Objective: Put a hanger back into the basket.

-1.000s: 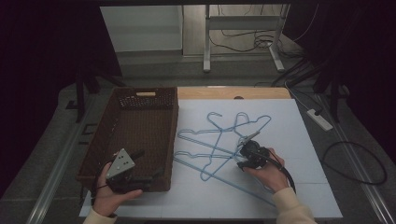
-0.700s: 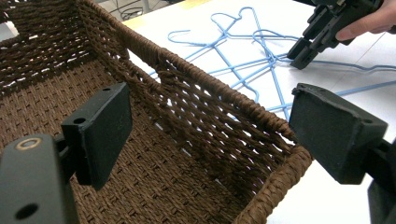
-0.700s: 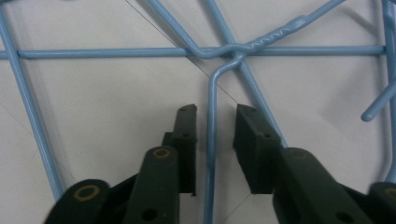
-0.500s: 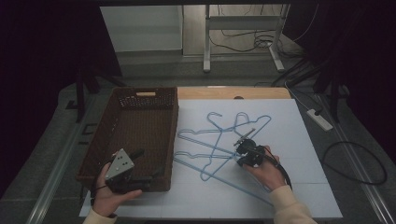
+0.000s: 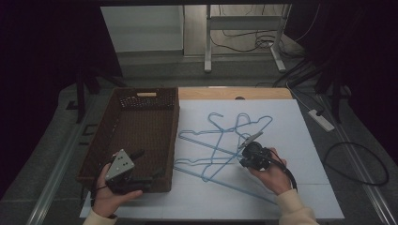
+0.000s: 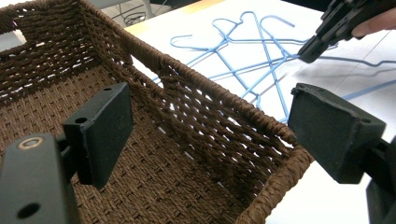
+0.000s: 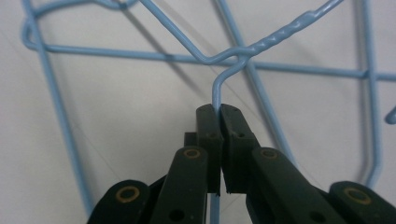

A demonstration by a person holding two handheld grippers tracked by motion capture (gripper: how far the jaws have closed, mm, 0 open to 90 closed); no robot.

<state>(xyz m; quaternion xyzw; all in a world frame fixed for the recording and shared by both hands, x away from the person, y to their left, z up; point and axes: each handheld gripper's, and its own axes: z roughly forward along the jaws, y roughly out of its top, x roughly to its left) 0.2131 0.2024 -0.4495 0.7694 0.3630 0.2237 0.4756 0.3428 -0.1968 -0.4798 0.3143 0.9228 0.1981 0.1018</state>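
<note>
The right hand-held gripper (image 7: 218, 112) has just closed and pinches a blue wire hanger (image 7: 261, 44) on the tabletop (image 5: 305, 140); the left hand-held gripper (image 6: 205, 130) stands spread over the basket (image 6: 187, 121) rim.

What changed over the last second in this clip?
The right gripper edged a little up the table and its jaws have just been closing; they now pinch a blue hanger wire. The left gripper stayed open at the basket rim, and the hangers lie as before.
</note>
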